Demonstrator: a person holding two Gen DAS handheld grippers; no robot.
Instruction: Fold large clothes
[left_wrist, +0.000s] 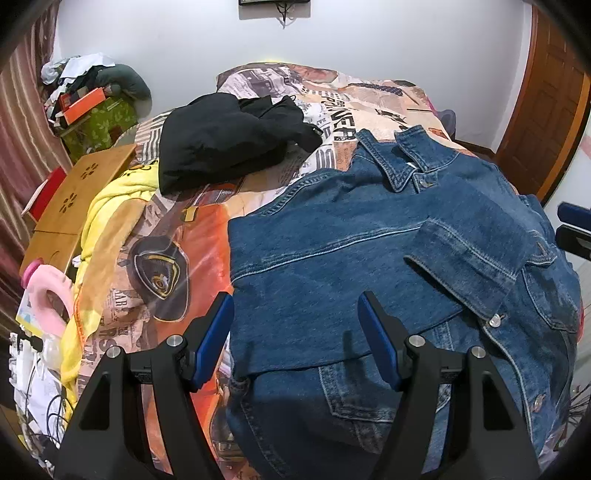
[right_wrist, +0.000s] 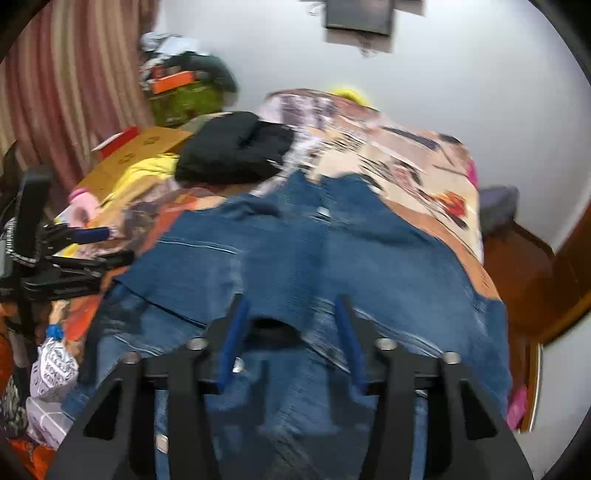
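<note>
The bed (left_wrist: 177, 236) fills most of both views, covered in a newspaper-and-orange printed quilt. My denim jacket (left_wrist: 332, 258) lies spread across its near half, collar (left_wrist: 402, 166) toward the wall, with one sleeve (left_wrist: 476, 258) folded across the chest so its buttoned cuff (left_wrist: 495, 319) points toward the near hem.

Beyond the jacket, toward the head of the bed, a black garment (left_wrist: 225, 140) sits in a loose bundle, well apart from the denim. A yellow garment (left_wrist: 107, 206) trails along the bed's left edge, beside a wooden folding table (left_wrist: 74, 199) and a pink ring-shaped object (left_wrist: 48, 299).

My left fingers (left_wrist: 295, 339) stand apart with nothing between the blue pads; they hover over the jacket's left edge and lower panel, and I cannot tell whether they touch the fabric.

My right fingers (right_wrist: 291, 339) are parted too, over the lower middle of the jacket in a blurred view; a dark fold of the denim sits in the gap, but the pads do not press on it.
</note>
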